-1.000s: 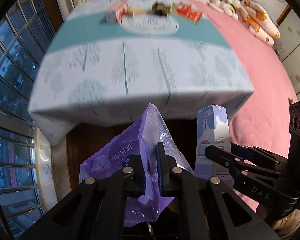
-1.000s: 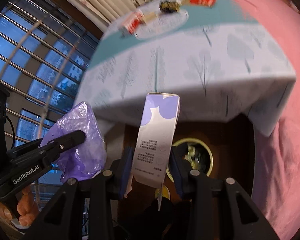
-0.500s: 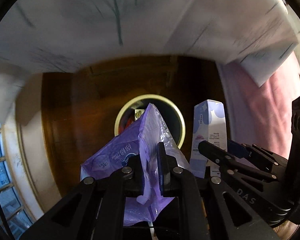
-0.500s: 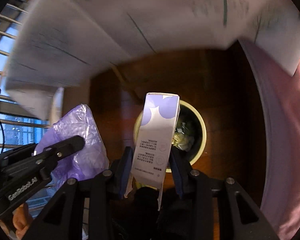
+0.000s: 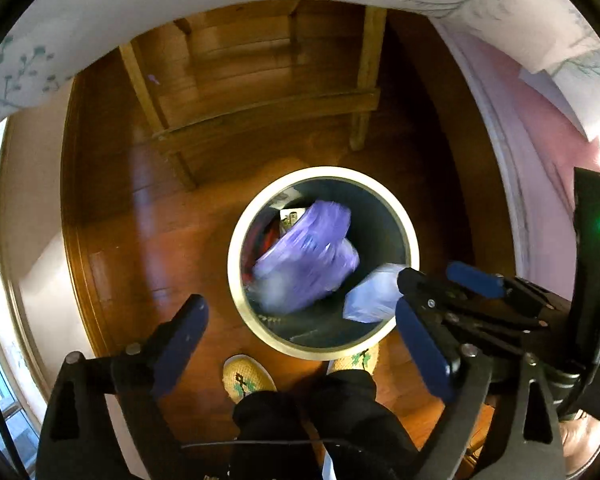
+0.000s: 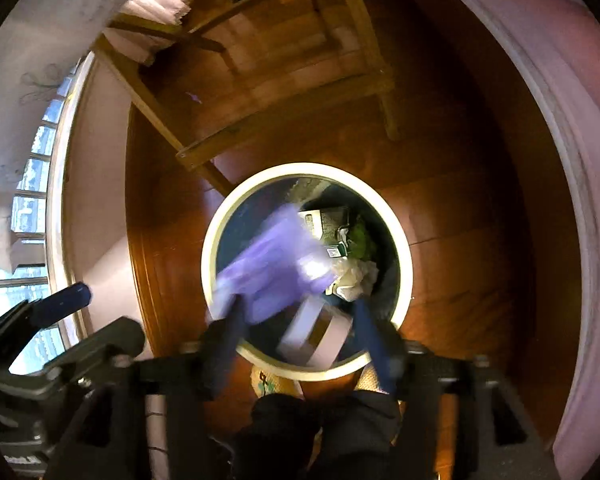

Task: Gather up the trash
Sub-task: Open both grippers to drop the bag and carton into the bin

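Note:
A round bin (image 5: 236,276) with a cream rim (image 6: 404,264) stands on the wooden floor, straight below both grippers. My left gripper (image 5: 302,340) points down over it, jaws opening wide, nothing between them. The purple plastic bag (image 5: 304,260), blurred, drops inside the bin and shows as a purple smear (image 6: 272,272) in the right wrist view. My right gripper (image 6: 300,344) is opening too. The pale lilac carton (image 6: 320,332) falls blurred between its fingers, free of the pads. The carton (image 5: 374,292) passes the bin's rim beside the right gripper (image 5: 426,272). Older trash (image 6: 352,240) lies at the bottom.
A person's feet in yellow knitted slippers (image 5: 246,376) and dark trouser legs (image 5: 340,412) stand right against the bin. Wooden table legs and rails (image 5: 268,112) rise behind it under the hanging tablecloth (image 5: 100,12). A pink bedcover (image 6: 572,160) hangs right; a window (image 6: 28,216) is left.
Both grippers sank from table height to just above the bin. Both jaws opened, letting go of the purple bag and the carton, which now fall into the bin.

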